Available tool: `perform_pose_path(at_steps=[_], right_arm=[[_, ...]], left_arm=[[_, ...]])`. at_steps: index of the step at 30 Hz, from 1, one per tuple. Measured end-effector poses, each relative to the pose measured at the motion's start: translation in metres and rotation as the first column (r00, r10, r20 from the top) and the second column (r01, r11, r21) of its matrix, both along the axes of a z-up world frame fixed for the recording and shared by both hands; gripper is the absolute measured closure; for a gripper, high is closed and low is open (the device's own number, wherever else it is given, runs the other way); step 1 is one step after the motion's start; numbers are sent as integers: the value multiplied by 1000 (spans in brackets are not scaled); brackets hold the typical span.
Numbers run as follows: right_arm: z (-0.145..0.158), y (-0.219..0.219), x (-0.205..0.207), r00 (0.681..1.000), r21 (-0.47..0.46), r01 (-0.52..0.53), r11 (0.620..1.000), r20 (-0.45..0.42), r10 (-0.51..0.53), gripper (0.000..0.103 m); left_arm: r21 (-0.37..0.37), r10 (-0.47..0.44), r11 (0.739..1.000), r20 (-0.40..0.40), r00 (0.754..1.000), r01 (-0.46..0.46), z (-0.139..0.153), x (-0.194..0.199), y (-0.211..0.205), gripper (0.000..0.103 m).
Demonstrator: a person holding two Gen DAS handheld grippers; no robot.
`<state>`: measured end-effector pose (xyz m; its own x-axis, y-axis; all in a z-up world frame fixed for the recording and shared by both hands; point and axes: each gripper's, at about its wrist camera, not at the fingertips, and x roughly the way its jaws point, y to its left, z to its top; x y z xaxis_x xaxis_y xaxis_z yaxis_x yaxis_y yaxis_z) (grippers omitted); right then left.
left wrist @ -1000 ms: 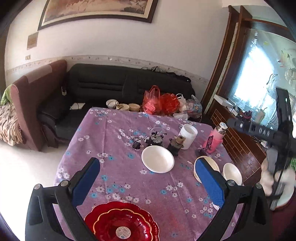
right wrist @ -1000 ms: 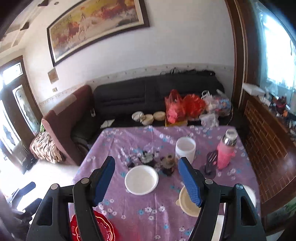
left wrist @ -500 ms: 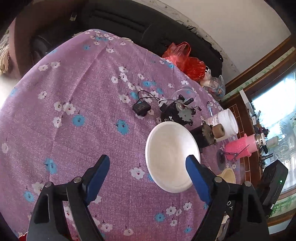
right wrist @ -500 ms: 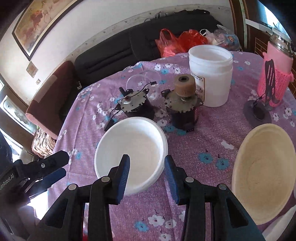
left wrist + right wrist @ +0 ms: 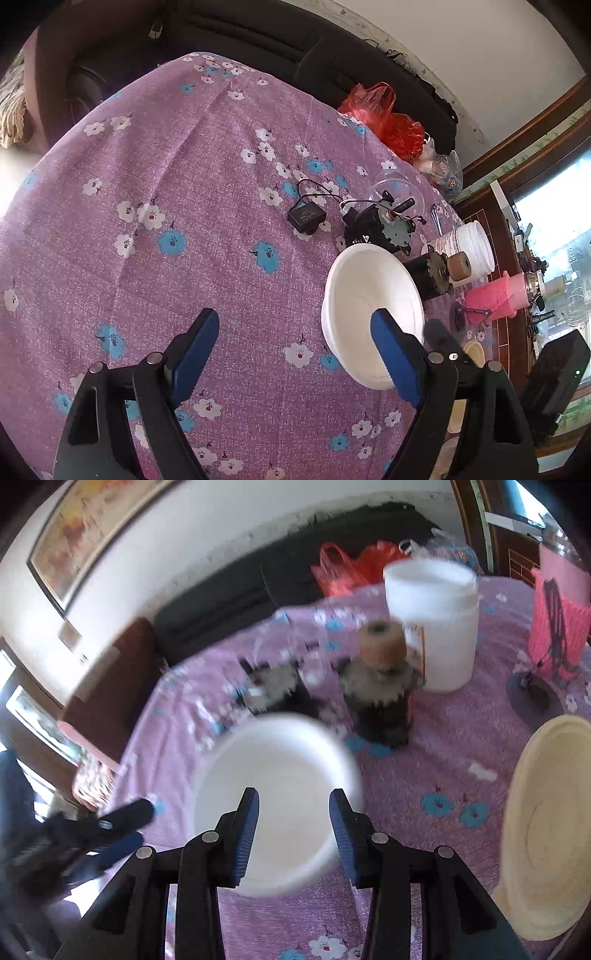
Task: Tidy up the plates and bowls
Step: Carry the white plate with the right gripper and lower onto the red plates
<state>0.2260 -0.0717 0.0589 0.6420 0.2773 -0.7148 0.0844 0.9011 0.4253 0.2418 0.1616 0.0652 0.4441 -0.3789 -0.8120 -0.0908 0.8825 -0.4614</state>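
Bowl, white and shallow, sits on the bench near its middle, just in front of two dark geared motors. Judge it light and stiff, with a smooth, slippery wall; it looks like foam or thin plastic, so a hard pinch may dent it. Take hold at the near rim, one pad inside and one outside.

Your right tool hangs over the near part of the bowl, jaws parted about a third of the bowl's width and gripping nothing; the view is blurred, so contact cannot be confirmed. Your left tool stands wide apart above bare cloth, its right finger overlapping the bowl in view, holding nothing.

A cream plate, flat, round and matte, lies well to the right. The cloth is purple, floral and finely textured, and should give some friction. A white tub stands behind the motors.
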Motion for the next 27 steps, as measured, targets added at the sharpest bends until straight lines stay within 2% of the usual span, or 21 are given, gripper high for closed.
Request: perform_pose_path(at_steps=[2, 4, 9, 13, 15, 16, 17, 18, 19, 27], right_arm=[[13, -7, -2, 999, -35, 32, 999, 38, -31, 54], [15, -6, 3, 999, -93, 22, 995, 35, -19, 51], [-8, 4, 16, 998, -178, 18, 984, -51, -27, 52], [-31, 4, 22, 994, -148, 19, 989, -102, -35, 51], [-39, 2, 24, 993, -92, 17, 996, -119, -28, 51], [-42, 1, 24, 992, -60, 11, 998, -128, -19, 58], [-45, 0, 23, 991, -27, 5, 1000, -137, -9, 70], [-48, -1, 23, 989, -5, 0, 1000, -148, -1, 87], [-49, -1, 22, 987, 9, 0, 1000, -159, 2, 91], [-31, 2, -10, 983, 32, -33, 999, -181, 38, 95]], left_arm=[[0, 5, 1000, 3, 1000, -5, 0, 1, 1, 20], [-4, 2, 1000, 3, 1000, -2, 0, 1, -1, 19], [-6, -9, 1000, -9, 1000, 9, -5, 2, -6, 20], [-2, -12, 1000, -11, 1000, 12, -7, 4, -7, 20], [-2, -11, 1000, -17, 1000, 11, -10, 4, -8, 20], [-2, -14, 1000, -22, 1000, 14, -12, 5, -9, 20], [-1, -16, 1000, -28, 999, 16, -14, 6, -10, 20], [-1, -18, 1000, -33, 999, 18, -16, 6, -11, 20], [-1, -21, 1000, -39, 999, 21, -18, 7, -13, 20], [-12, -47, 999, -80, 996, 46, -30, 8, -22, 20]])
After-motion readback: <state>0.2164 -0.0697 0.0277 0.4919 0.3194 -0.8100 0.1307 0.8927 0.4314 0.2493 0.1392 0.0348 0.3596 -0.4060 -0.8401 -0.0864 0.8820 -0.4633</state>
